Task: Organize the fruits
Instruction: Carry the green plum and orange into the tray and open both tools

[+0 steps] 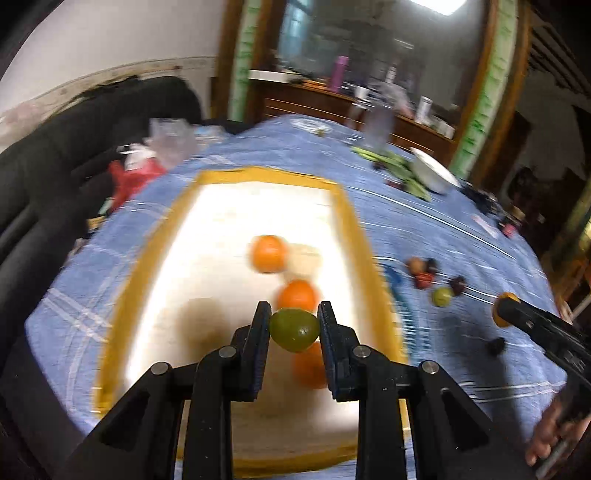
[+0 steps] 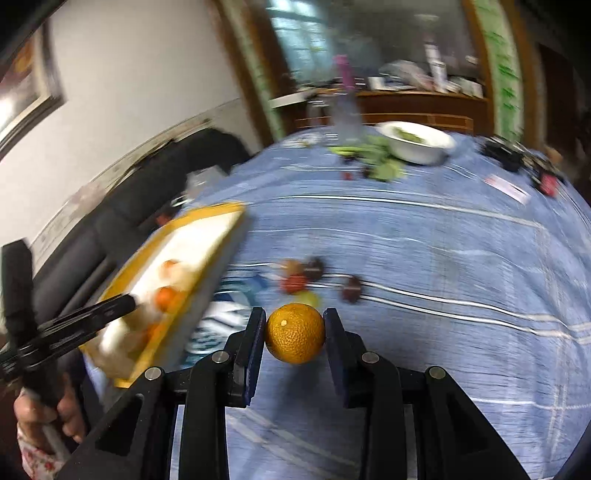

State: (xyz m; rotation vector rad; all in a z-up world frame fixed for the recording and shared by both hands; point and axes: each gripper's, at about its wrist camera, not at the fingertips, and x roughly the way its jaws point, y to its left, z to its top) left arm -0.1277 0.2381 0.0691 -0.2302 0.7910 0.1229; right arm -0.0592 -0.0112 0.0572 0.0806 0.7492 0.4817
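Both views are dim indoors, lit mainly by a bright ceiling panel point(image 1: 432, 5) at the top of the left wrist frame. The white inside of the yellow-rimmed tray point(image 1: 236, 173) glares, washed out, with soft shadows beside the oranges point(image 1: 269, 254). Motion blur smears the blue tablecloth point(image 2: 424, 236), the small fruits and the background, while each gripper's fingers and held fruit stay sharp. Fisheye distortion bends walls and the table edge, and the corners fall black.

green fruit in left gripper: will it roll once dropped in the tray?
Likely yes: the green fruit is rounded and smooth, and the tray floor looks flat. The raised yellow rim should contain it. Three oranges below may stop it or get nudged.
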